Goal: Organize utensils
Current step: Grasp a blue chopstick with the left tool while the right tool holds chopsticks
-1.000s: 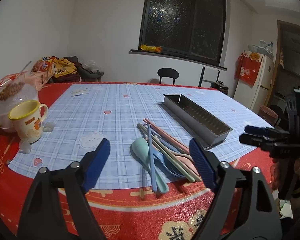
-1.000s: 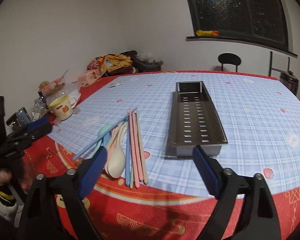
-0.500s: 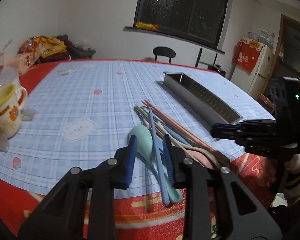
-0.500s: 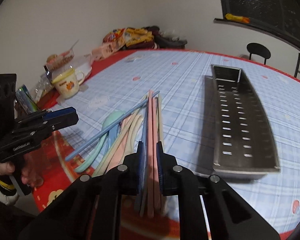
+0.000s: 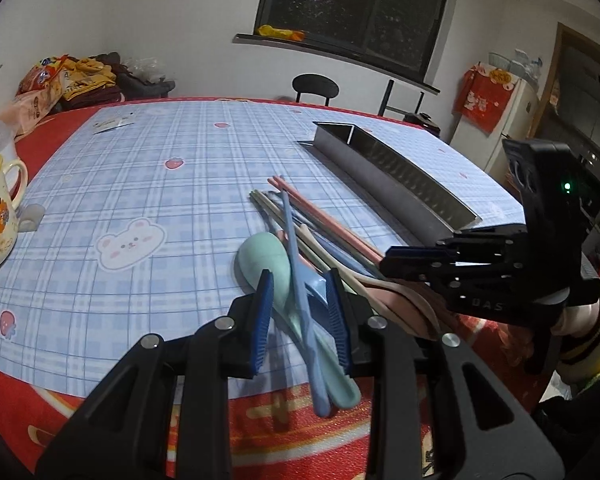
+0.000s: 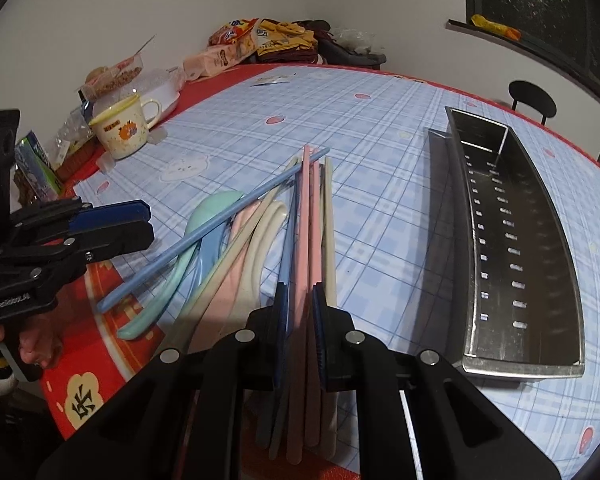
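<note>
A pile of pastel utensils lies on the checked cloth: a mint spoon (image 5: 264, 260), cream and pink spoons (image 6: 268, 232), pink chopsticks (image 6: 305, 220), and a blue chopstick (image 6: 220, 228) lying askew across the rest. A long perforated steel tray (image 6: 555, 264) stands empty to their right. My left gripper (image 5: 300, 316) hovers over the mint spoon's handle, jaws a narrow gap apart and gripping nothing. In the right wrist view the left gripper (image 6: 148, 222) hangs beside the pile. My right gripper (image 6: 300, 312) is shut just above the pink chopsticks' near ends, and one shows through the slit.
A yellow-rimmed mug (image 6: 120, 132) and snack bags (image 6: 240, 40) crowd the table's left side. The red table edge runs close below both grippers. A black chair (image 5: 315, 86) stands behind the far edge. A hand (image 6: 32, 344) holds the left gripper.
Both grippers came down and forward over the utensil pile. Both sets of jaws went from wide to nearly closed in the first half second and have kept that width since.
</note>
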Motion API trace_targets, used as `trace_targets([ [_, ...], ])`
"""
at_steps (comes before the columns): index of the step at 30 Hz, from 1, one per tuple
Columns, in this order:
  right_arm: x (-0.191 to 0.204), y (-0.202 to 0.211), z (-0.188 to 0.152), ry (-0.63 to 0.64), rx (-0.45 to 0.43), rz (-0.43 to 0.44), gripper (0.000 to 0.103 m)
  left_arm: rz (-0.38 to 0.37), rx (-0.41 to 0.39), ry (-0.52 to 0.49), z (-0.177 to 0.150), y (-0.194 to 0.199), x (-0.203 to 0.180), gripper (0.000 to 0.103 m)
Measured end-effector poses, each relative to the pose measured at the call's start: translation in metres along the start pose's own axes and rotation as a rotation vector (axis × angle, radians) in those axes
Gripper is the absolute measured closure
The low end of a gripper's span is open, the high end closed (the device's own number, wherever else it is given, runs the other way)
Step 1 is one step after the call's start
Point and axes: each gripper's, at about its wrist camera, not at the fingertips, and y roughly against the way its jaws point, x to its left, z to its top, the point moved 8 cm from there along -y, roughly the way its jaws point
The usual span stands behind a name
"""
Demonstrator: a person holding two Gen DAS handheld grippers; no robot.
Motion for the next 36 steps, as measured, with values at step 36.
trace_targets([
  [36, -0.006, 0.014, 0.002, -0.018, -0.082, 0.007, 0.097, 0.055, 0.093, -0.058, -0.011, -0.019, -0.01, 0.072],
])
